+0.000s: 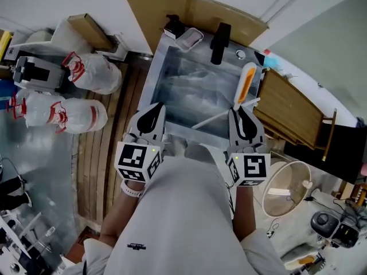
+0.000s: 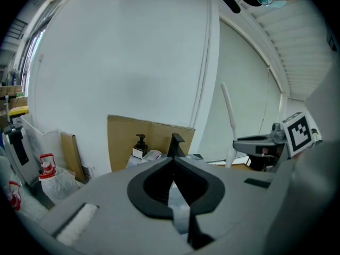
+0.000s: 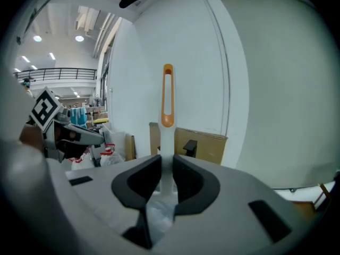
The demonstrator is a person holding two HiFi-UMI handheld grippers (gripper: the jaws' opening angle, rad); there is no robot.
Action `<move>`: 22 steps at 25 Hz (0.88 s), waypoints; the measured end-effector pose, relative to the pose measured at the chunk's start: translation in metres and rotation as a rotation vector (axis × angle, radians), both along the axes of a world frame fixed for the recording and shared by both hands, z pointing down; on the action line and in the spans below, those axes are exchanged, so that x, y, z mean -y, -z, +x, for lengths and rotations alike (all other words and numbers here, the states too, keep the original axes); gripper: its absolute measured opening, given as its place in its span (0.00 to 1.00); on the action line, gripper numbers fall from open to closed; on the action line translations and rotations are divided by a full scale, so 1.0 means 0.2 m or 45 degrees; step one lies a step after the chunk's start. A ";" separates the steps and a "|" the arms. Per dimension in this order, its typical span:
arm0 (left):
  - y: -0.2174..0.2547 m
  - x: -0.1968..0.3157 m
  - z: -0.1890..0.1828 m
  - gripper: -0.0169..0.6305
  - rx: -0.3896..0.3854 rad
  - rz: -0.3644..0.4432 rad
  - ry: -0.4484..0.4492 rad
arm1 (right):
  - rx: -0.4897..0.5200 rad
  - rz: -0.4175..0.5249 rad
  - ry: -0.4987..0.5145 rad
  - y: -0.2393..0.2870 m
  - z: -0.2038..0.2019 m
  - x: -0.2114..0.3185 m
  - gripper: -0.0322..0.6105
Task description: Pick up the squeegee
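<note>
1. Left gripper: jaws together, nothing between them; hangs at the near left edge of the sink; takes no part.
2. Squeegee: over the sink's right side; orange end points far.
3. Right gripper: jaws clamped on the squeegee's white handle; grasp made; pick-up judged essentially done, only carrying clear left.

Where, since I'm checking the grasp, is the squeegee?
The right gripper clamps the squeegee in its jaws, right of centre in the head view, over the sink rim.
</note>
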State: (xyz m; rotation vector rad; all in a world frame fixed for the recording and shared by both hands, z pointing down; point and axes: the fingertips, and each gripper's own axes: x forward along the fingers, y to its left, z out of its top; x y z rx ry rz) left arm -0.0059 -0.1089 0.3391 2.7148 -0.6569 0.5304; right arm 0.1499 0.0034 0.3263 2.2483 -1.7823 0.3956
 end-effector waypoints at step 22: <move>0.08 -0.05 0.07 0.03 -0.009 0.043 -0.048 | 0.025 0.073 -0.148 0.05 0.04 -0.11 0.14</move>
